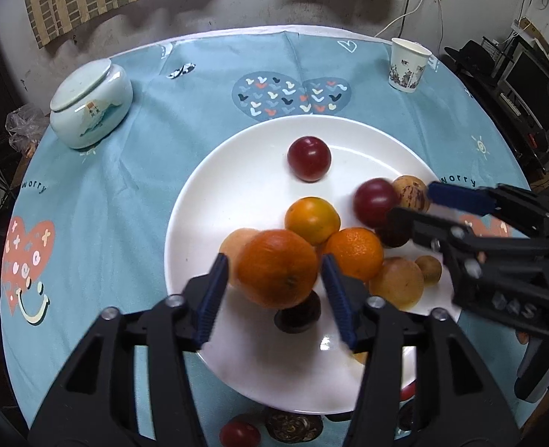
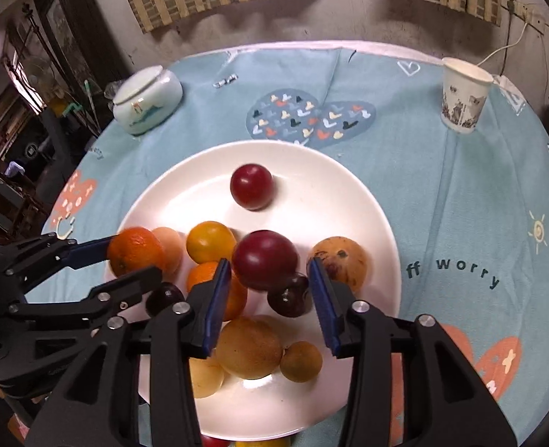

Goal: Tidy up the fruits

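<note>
A white plate [image 1: 237, 171] [image 2: 330, 193] on the blue cloth holds several fruits: oranges, red plums, dark plums and tan round ones. My left gripper [image 1: 274, 264] [image 2: 131, 262] hangs over the plate's near left with a big orange [image 1: 277, 268] [image 2: 136, 256] between its blue pads; thin gaps show on both sides. My right gripper [image 2: 269, 264] [image 1: 415, 205] is over the plate's right part with a red plum [image 2: 265, 260] [image 1: 374, 203] between its pads, clear of the right pad. Another red plum [image 1: 309, 158] [image 2: 252, 186] lies alone farther back.
A lidded pale ceramic jar [image 1: 90, 106] [image 2: 146, 100] stands at the back left, a paper cup [image 1: 408, 65] [image 2: 462, 95] at the back right. A red fruit [image 1: 239, 432] and a dark one [image 1: 293, 428] lie off the plate by the near edge.
</note>
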`<state>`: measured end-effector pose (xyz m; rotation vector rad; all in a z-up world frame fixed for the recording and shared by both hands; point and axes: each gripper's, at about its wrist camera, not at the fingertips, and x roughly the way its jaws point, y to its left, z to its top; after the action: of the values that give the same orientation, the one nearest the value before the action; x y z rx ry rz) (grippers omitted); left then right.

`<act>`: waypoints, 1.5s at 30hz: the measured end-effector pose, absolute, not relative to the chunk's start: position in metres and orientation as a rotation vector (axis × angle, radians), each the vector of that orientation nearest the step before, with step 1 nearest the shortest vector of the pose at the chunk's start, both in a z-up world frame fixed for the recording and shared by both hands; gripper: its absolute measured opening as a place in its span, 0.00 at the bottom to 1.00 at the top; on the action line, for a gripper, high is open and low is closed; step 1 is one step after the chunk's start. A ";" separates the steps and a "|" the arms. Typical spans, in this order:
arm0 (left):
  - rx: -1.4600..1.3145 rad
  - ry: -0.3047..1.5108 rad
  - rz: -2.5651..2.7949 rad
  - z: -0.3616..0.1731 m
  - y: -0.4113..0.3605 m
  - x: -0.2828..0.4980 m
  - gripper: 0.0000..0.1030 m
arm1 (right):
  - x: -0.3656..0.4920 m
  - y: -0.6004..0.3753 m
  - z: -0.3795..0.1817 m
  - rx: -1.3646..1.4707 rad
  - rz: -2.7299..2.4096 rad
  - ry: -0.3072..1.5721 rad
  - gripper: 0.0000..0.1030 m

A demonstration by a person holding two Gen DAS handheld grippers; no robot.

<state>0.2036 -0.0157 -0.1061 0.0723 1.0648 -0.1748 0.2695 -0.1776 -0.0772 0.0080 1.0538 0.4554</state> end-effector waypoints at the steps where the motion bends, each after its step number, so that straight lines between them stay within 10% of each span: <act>1: 0.073 1.054 -0.176 -0.103 -0.016 0.202 0.57 | 0.268 -0.179 -0.075 0.023 0.450 1.040 0.69; 25: 0.034 1.039 -0.180 -0.075 0.021 0.062 0.70 | 0.078 -0.260 -0.096 0.040 0.337 1.106 0.69; 45: -0.014 1.134 -0.137 -0.091 0.029 0.005 0.74 | 0.104 -0.217 -0.132 -0.288 0.471 1.103 0.58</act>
<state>0.0048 0.0293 -0.0910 -0.0143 1.1336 -0.1369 0.1042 -0.2171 -0.1318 -0.2881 1.1025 0.4713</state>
